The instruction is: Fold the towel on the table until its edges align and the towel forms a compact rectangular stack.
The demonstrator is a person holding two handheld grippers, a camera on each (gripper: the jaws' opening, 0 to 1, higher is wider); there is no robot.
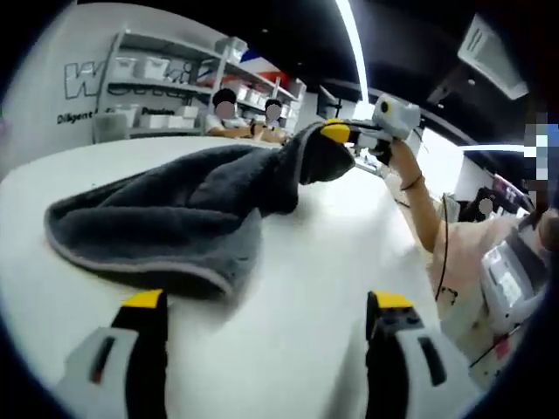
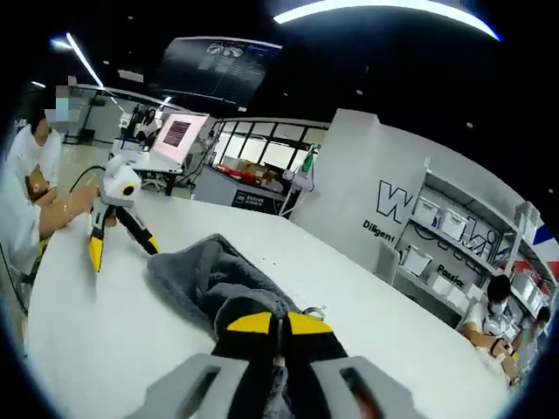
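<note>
In the left gripper view, the left gripper (image 1: 266, 327) hangs with its 2 jaws spread wide and nothing between them, low over the white table (image 1: 306, 262). The grey towel (image 1: 175, 214) lies just ahead and to the left of those jaws, rumpled, one hemmed edge curling toward them. At the towel's far end the right gripper (image 1: 336, 133) comes in from the right, a person's hand (image 1: 397, 148) behind it, and lifts a corner off the table; that raised corner is probably being carried over for a fold, while the left tool waits open near the free edge, perhaps to pin or take it.

In the right gripper view, the right gripper (image 2: 279, 325) has its yellow-tipped jaws closed on towel (image 2: 210, 284) cloth, a grip the other view shows only from afar. Beyond the towel, to the left, the left gripper (image 2: 122, 247) stands over the table (image 2: 105, 332) with jaws apart, held by a person seated there. Here the towel looks bunched, no edges aligned yet, so folding seems at an early stage.
</note>
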